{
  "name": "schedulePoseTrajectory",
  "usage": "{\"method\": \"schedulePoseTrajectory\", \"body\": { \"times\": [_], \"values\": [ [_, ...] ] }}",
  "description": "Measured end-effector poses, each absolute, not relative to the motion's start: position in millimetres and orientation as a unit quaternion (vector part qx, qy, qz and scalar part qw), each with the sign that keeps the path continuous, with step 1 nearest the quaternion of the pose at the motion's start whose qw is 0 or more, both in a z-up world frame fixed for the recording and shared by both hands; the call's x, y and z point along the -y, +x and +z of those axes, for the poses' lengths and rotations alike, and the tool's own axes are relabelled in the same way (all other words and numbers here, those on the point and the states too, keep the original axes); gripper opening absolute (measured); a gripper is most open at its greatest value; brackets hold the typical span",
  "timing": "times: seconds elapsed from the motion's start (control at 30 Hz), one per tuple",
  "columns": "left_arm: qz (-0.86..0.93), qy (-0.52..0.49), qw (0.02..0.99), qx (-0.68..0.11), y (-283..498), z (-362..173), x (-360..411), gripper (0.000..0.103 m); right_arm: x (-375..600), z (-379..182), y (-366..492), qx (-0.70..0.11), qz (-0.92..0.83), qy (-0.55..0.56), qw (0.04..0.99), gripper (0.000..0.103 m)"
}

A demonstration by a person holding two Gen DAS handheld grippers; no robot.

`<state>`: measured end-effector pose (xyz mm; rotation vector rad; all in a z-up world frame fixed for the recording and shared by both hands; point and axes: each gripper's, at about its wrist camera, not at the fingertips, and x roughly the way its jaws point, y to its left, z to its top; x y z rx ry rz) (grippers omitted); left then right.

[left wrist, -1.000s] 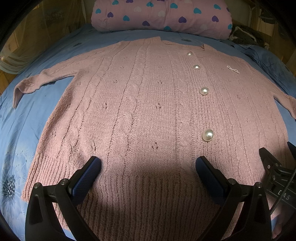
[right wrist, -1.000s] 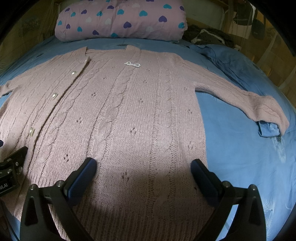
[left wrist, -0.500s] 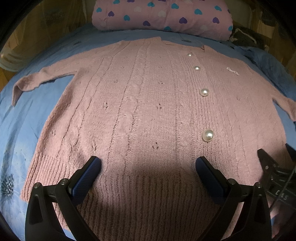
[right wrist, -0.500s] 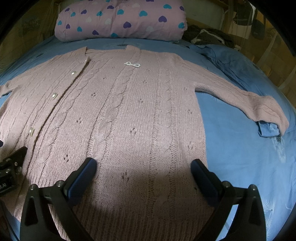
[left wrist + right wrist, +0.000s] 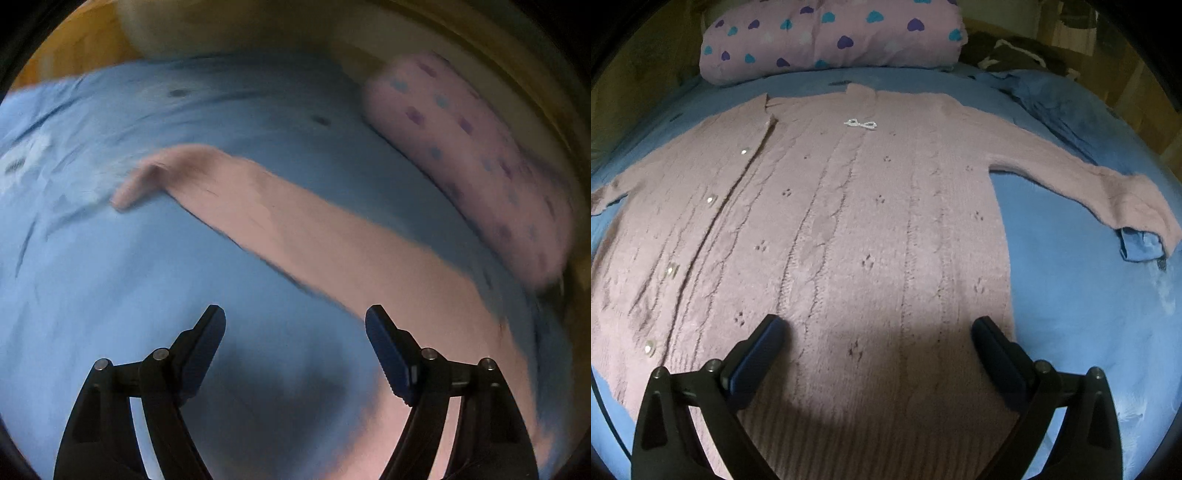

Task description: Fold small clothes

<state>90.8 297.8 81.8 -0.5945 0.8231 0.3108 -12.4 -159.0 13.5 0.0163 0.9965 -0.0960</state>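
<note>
Two tools, both empty | pink cardigan [image 5: 827, 236] spread flat, buttoned, on blue bed [image 5: 1071, 295], sleeves out for folding | right tool [image 5: 879, 343] open over hem | left tool [image 5: 295, 343] (jaws just narrowing, nothing between) faces left sleeve [image 5: 258, 206] | left view blurred; hem cut off

Blue bedsheet [image 5: 1071, 295] across frame. Heart-print pink pillow [image 5: 831, 33] at 12 o'clock. Dark crumpled clothes [image 5: 1015, 55], rumpled blue fabric [image 5: 1052, 99] at 1 o'clock.
</note>
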Motion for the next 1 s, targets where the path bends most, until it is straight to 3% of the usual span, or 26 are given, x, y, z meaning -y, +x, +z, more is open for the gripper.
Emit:
{"method": "schedulePoseTrajectory", "body": {
  "times": [0.17, 0.4, 0.47, 0.5, 0.53, 0.63, 0.73, 1.0],
  "values": [
    [0.208, -0.405, 0.828, -0.326, 103, 40, -433, 0.061, 155, 10, -12, -0.468, -0.046, -0.01, 0.883, 0.103],
    [0.176, -0.553, 0.772, -0.258, 89, -7, -501, 0.061, 154, 8, -13, -0.46, -0.048, -0.011, 0.887, 0.103],
    [0.183, -0.575, 0.753, -0.262, 89, -11, -512, 0.046, 153, 8, -13, -0.46, -0.049, -0.013, 0.887, 0.103],
    [0.189, -0.575, 0.749, -0.27, 91, -12, -513, 0.031, 153, 8, -13, -0.46, -0.049, -0.013, 0.887, 0.103],
    [0.195, -0.568, 0.748, -0.281, 92, -10, -515, 0.022, 153, 8, -13, -0.46, -0.049, -0.012, 0.887, 0.103],
    [0.187, -0.517, 0.785, -0.287, 100, 3, -505, 0.008, 153, 8, -13, -0.46, -0.049, -0.013, 0.886, 0.103],
    [0.193, -0.44, 0.833, -0.274, 106, 25, -490, 0.003, 153, 8, -13, -0.46, -0.049, -0.013, 0.886, 0.103],
    [0.133, -0.318, 0.925, -0.16, 92, 111, -442, 0.0, 153, 9, -13, -0.46, -0.049, -0.013, 0.886, 0.103]
  ]
}}
